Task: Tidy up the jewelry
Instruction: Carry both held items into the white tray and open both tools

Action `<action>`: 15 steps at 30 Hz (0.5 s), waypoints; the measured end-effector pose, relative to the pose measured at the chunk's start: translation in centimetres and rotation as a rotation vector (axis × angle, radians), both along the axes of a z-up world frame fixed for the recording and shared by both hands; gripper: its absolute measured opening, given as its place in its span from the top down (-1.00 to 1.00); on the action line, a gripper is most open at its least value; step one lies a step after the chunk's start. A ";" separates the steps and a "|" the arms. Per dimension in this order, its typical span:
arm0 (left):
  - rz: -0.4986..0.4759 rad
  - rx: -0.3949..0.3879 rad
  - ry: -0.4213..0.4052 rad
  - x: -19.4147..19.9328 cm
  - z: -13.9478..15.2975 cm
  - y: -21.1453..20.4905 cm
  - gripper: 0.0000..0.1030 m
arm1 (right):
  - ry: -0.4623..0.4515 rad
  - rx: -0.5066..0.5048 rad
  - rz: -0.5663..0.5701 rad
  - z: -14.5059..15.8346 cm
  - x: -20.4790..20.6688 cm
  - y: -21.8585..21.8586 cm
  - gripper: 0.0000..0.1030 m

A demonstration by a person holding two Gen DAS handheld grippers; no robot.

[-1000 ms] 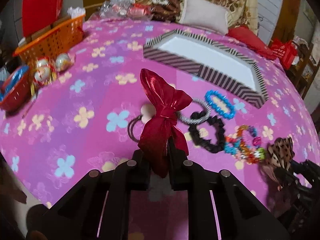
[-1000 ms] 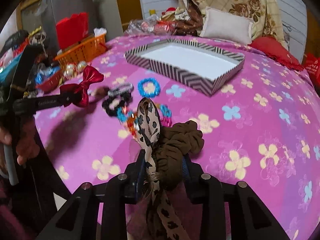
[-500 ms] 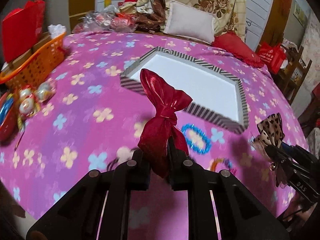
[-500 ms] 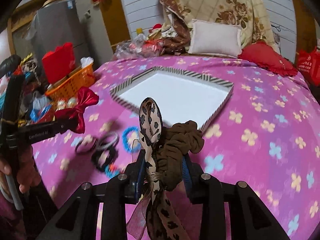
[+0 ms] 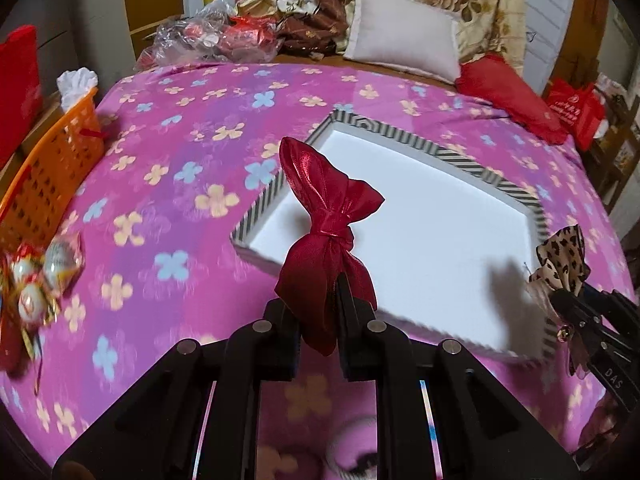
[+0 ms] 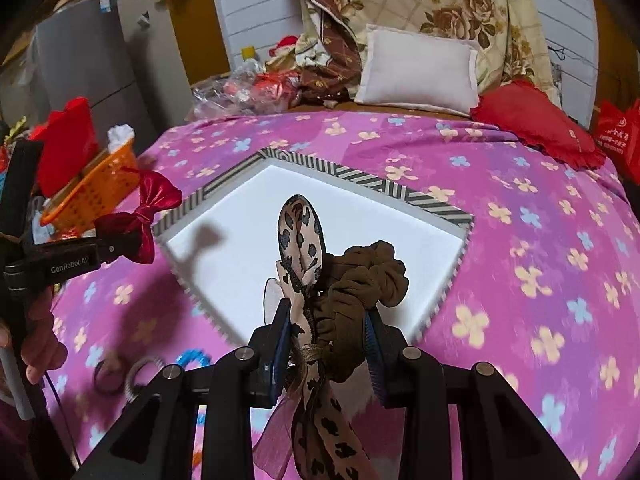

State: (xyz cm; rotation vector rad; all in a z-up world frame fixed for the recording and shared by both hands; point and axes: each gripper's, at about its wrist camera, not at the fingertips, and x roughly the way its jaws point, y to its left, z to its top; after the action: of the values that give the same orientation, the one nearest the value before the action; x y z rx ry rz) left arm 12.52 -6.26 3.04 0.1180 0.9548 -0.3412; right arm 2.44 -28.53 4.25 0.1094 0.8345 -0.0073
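- Around my work I see an orange basket (image 5: 48,176) at the left, a white pillow (image 6: 416,70) at the back, and loose hair ties (image 6: 132,372) on the pink bedspread (image 5: 180,152).
- My left gripper (image 5: 318,322) is clamped on a red bow (image 5: 328,240), held above the near-left rim of the striped tray (image 5: 460,160).
- My right gripper (image 6: 326,344) pinches a leopard-print scrunchie (image 6: 344,292) above the tray's near edge.
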 end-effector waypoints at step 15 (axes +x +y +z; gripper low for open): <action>-0.006 0.072 0.073 3.8 -3.6 -1.7 0.69 | 0.094 0.031 0.043 -4.0 3.2 0.0 0.05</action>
State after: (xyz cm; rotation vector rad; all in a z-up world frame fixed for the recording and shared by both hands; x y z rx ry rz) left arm 16.36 -7.98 -0.52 0.1749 1.0393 -0.3181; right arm 5.60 -28.53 0.23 0.1206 0.9305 0.0408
